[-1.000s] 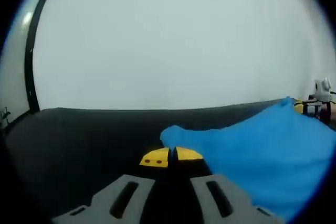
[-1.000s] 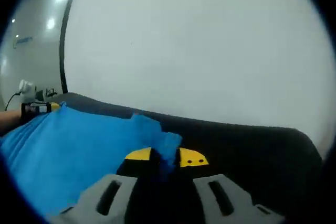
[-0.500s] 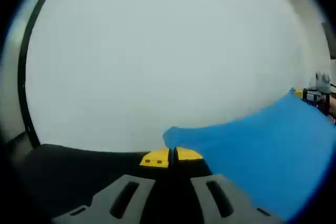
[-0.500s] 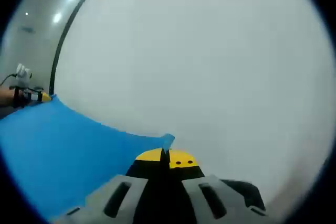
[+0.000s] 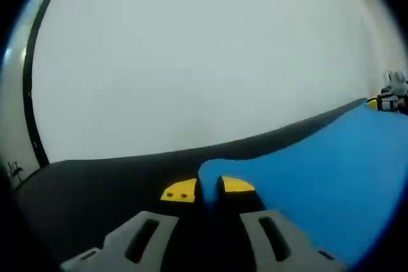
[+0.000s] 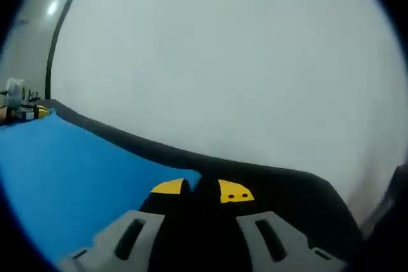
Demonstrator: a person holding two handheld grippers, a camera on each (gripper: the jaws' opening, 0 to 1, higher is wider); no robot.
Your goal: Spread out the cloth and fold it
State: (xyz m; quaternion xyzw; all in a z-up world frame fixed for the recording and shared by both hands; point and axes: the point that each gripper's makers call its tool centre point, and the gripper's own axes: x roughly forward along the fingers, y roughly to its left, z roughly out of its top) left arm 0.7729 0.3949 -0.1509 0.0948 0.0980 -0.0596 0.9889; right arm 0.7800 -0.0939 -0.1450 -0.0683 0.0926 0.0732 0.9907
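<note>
Cloth (image 5: 319,183) is blue and is pulled out flat between the two tongs, low over a dark surface (image 5: 95,183). In the left gripper view, the left tongs (image 5: 207,190) come up from the bottom with yellow tips close together, and one corner of the cloth sits pinched between them. From that corner the cloth runs off to the right, where the edge of the view cuts it off. At the far right end the other tongs (image 5: 390,97) show small and blurry, so the far corner is hard to make out there. A big pale wall (image 5: 204,55) is behind everything, with a thin dark strip (image 5: 29,87) down its left side. In the right gripper view, the cloth (image 6: 70,176) lies on the left, and the left tongs (image 6: 19,107) look tiny at its far end. The right tongs (image 6: 199,190) have their yellow tips nearly shut on the near corner. The dark surface (image 6: 287,195) goes on to the right. The cloth hides the surface under it.
</note>
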